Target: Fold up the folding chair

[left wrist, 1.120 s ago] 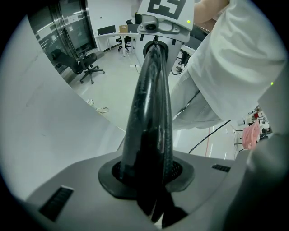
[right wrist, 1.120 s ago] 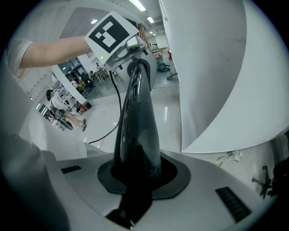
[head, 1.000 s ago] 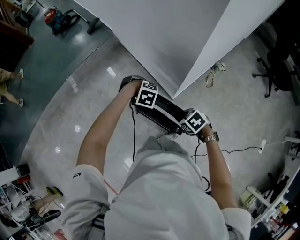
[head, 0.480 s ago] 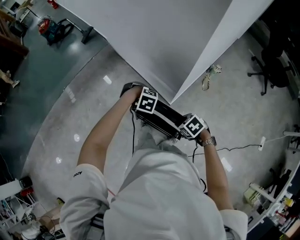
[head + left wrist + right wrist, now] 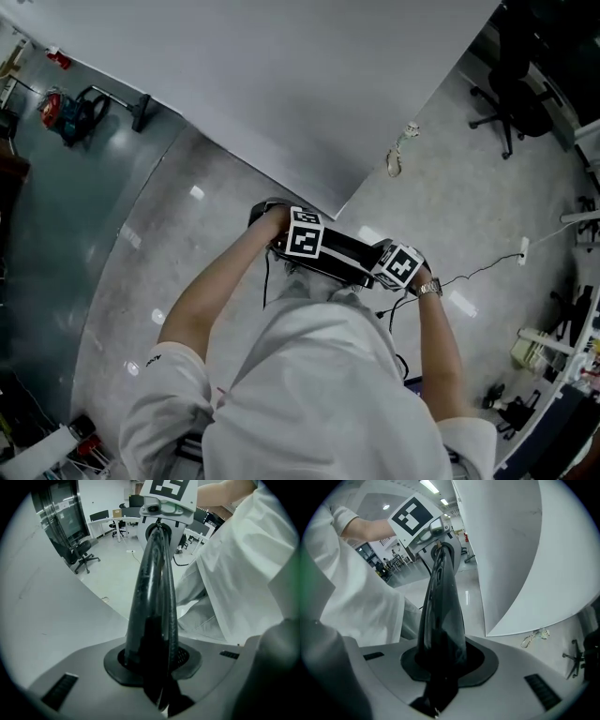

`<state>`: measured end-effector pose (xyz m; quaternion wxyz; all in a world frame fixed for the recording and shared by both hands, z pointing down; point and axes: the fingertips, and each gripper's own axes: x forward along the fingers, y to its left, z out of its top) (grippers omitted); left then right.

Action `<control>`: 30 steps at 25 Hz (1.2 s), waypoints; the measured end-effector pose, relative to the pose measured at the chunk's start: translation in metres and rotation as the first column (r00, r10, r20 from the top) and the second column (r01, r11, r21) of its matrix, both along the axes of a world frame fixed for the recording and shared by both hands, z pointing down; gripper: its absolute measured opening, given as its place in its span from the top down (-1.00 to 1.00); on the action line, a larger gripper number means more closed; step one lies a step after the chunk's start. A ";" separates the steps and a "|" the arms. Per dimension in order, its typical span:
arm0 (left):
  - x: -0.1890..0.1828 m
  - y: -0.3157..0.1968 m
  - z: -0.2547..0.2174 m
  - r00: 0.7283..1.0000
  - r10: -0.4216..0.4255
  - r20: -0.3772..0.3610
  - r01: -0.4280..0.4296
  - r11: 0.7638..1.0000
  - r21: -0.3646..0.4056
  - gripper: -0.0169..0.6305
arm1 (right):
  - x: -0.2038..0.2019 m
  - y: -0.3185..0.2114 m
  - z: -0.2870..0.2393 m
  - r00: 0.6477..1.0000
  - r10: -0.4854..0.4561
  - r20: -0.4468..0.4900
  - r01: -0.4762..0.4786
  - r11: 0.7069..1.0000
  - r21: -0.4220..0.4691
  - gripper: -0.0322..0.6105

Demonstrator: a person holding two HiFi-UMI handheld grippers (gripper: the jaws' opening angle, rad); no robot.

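Head view, looking steeply down: the person stands on a polished grey floor (image 5: pixel 450 197) right by the corner of a big white panel (image 5: pixel 309 84). The chair (image 5: pixel 345 248) is in front of the person's waist and shows only as a narrow black bar running between the two grippers. Its legs and seat are hidden under it.

Left gripper (image 5: pixel 304 240) is at the bar's left end and points almost straight down. In its own view the jaws are clenched on the thin black edge of the chair, which runs away toward the other gripper's marker cube. Right gripper (image 5: pixel 398 266) is at the right end, also aimed down, and its view likewise shows the jaws clamped on that edge.

Why one grip at each end: probably to keep the frame level and flat so it can't swing open or twist. Holding it close to the body likely helps control it.

Judgement: the chair looks thin from above, so the fold seems done or nearly done. What's likely left is carrying or setting it down.

Risks: the thin edge could slip in the jaws. A cable (image 5: pixel 469 277) lies on the floor near the right side.
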<state>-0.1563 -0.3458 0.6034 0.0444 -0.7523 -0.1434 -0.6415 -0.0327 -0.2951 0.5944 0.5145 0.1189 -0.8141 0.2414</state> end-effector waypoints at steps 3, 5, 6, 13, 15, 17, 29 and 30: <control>-0.001 -0.002 -0.001 1.000 -0.001 0.001 0.001 1.000 0.001 0.63 | 0.000 -0.004 0.000 1.000 0.016 -0.003 -0.015 1.000 0.018 0.63; 0.000 -0.002 -0.001 1.000 0.004 -0.003 -0.004 1.000 0.002 0.63 | 0.001 -0.005 0.000 1.000 0.029 -0.009 -0.028 0.999 0.021 0.61; -0.001 -0.002 -0.001 1.000 0.008 -0.008 -0.008 1.000 0.002 0.63 | 0.001 -0.006 0.000 0.999 0.035 -0.011 -0.035 0.999 0.019 0.60; 0.003 -0.012 0.001 0.999 0.035 -0.025 -0.034 0.999 0.008 0.63 | 0.005 -0.018 0.003 0.996 0.084 -0.015 -0.083 0.996 0.015 0.54; -0.003 -0.016 0.002 0.999 0.039 -0.023 -0.038 0.999 0.010 0.63 | -0.002 -0.022 0.004 0.996 0.093 -0.014 -0.093 0.995 0.021 0.53; -0.012 -0.025 0.003 0.999 0.033 -0.012 -0.033 0.999 0.018 0.63 | -0.010 -0.029 0.004 0.993 0.114 -0.018 -0.114 0.993 0.032 0.53; -0.018 -0.086 -0.001 0.995 0.099 -0.012 -0.097 0.990 0.099 0.55 | -0.027 -0.067 -0.001 0.979 0.202 -0.013 -0.202 0.979 0.031 0.55; -0.016 -0.093 -0.004 0.993 0.119 -0.024 -0.114 0.983 0.142 0.51 | -0.027 -0.070 -0.002 0.977 0.211 -0.011 -0.211 0.977 0.031 0.56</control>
